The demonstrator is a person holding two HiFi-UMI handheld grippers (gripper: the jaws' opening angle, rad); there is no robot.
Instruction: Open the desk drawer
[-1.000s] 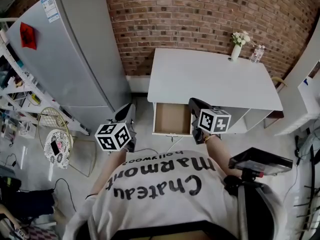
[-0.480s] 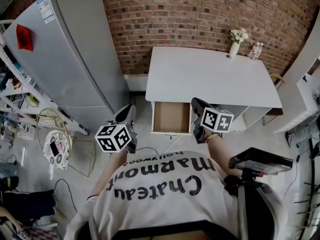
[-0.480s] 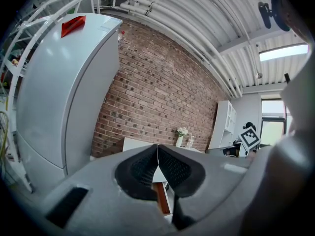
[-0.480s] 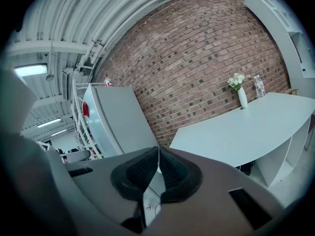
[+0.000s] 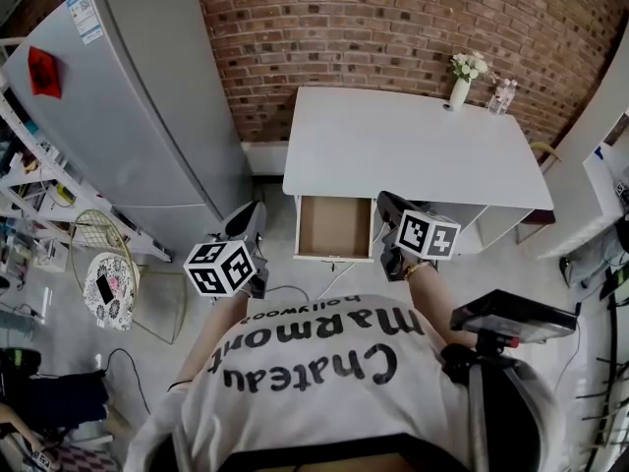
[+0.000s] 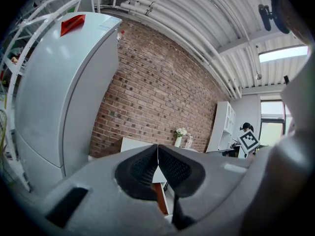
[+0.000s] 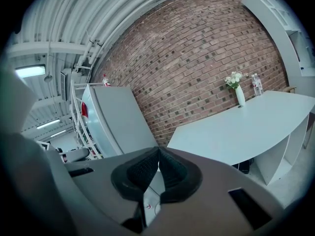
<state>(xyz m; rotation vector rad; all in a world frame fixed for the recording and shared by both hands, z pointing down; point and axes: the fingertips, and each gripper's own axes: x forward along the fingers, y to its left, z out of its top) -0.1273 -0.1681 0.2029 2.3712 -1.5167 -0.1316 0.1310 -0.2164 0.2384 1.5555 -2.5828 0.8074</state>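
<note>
Under the left end of the white surface (image 5: 413,150), at my 12 o'clock, the one drawer (image 5: 335,229) stands pulled out with its brown inside showing. I have two claws up: the right claw (image 7: 158,157) sits just beside the drawer's right front corner, at its 3 o'clock, and the left claw (image 6: 158,154) hangs apart from it at its 8 o'clock, each with both jaws pinched fully together, pad against pad. At the surface's far right corner, about 1 o'clock, I count one vase of flowers (image 5: 460,88) and one clear bottle (image 5: 503,98) beside it, with one grey fridge (image 5: 138,116) at 10 o'clock.
</note>
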